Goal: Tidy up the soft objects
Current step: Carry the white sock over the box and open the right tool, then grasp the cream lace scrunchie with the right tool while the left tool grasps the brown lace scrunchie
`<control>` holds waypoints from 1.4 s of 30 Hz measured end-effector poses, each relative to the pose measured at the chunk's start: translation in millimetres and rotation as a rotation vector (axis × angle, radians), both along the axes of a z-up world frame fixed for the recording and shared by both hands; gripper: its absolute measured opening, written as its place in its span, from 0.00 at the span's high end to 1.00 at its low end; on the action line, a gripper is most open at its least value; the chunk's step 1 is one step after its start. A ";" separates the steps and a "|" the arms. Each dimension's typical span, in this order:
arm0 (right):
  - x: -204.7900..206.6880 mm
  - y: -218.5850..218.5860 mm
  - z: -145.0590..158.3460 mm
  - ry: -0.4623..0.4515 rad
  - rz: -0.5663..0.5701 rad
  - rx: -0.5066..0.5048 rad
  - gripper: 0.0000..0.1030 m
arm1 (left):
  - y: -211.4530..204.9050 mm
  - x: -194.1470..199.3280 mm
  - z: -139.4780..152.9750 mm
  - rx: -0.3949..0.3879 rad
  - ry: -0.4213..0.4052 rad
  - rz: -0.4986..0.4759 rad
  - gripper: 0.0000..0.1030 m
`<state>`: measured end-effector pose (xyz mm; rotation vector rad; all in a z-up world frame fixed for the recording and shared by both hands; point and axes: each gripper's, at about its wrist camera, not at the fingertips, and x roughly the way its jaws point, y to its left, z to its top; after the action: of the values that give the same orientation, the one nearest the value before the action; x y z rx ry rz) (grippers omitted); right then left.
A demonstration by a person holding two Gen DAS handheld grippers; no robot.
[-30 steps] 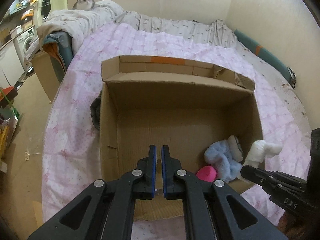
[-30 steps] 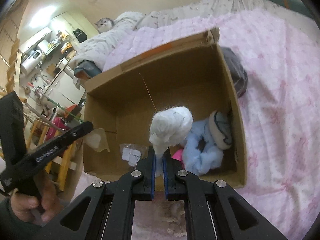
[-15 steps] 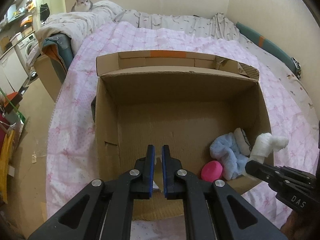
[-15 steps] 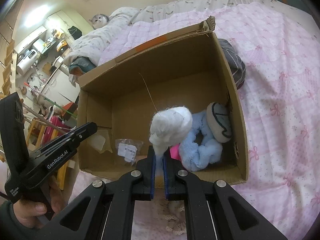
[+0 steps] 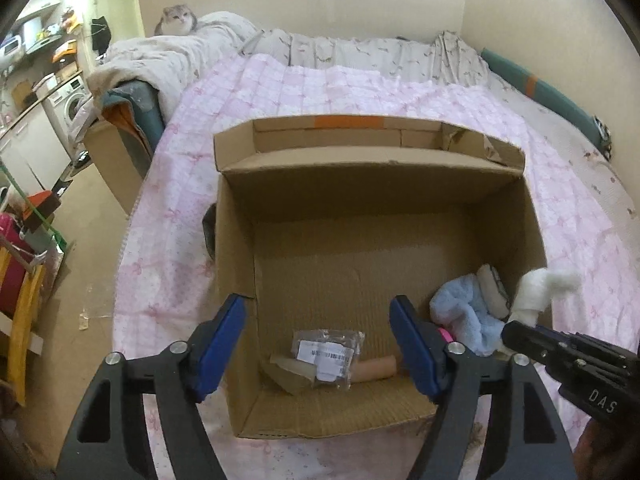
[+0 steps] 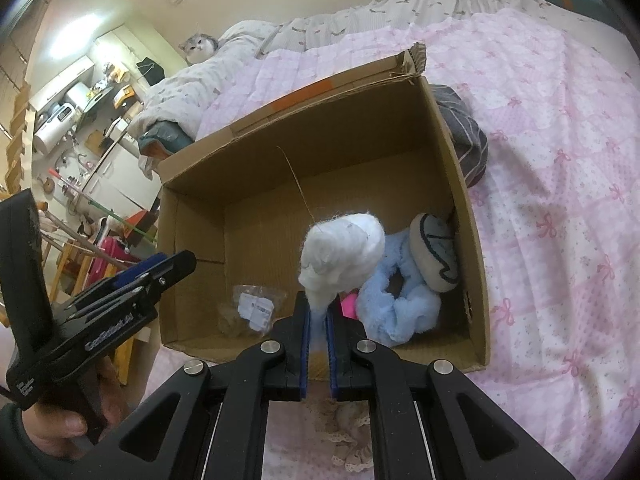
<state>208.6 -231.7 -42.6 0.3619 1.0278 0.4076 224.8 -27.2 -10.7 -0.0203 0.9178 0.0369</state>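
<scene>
Right tool (image 6: 318,320) clamped on white fluffy wad (image 6: 340,252), hanging over box (image 6: 476,280) near edge; light, squashy, pinched at its thin tail. Left tool (image 5: 320,344) jaws just sprang apart, nothing btwn; packet (image 5: 326,354) lies in box below, blue plush (image 6: 394,304) at right

Home bedroom: quilted bed (image 5: 360,92); cat (image 5: 178,20); washing machine (image 5: 72,102) beyond
</scene>
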 end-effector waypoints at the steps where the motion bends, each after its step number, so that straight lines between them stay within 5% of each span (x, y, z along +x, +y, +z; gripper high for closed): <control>1: -0.4 -0.9 0.4 -0.001 -0.004 0.001 0.78 | 0.7 -0.7 0.7 -0.008 0.001 -0.004 0.30; 2: 0.4 -1.4 1.3 -0.001 -0.010 -0.004 0.68 | 0.8 -1.0 1.1 -0.008 0.004 -0.006 0.30; 4: -1.4 -4.3 3.7 -0.019 -0.032 -0.004 0.19 | 0.8 -1.9 2.0 0.008 0.010 -0.004 0.30; 22: -32.7 -21.0 25.0 -0.054 -0.067 0.004 0.18 | 31.7 -55.3 15.0 -0.053 -0.009 -0.017 0.30; 33: -72.1 -21.6 17.5 0.011 -0.067 -0.022 0.18 | 62.2 -94.4 9.3 -0.096 -0.003 0.042 0.30; 42: -75.5 -31.3 -4.1 0.070 -0.136 -0.023 0.18 | 61.7 -98.0 -1.3 -0.035 -0.004 0.060 0.30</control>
<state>133.1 -263.0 -46.7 0.4252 1.0688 0.2620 126.7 34.5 -12.0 -0.0803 0.9138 0.0770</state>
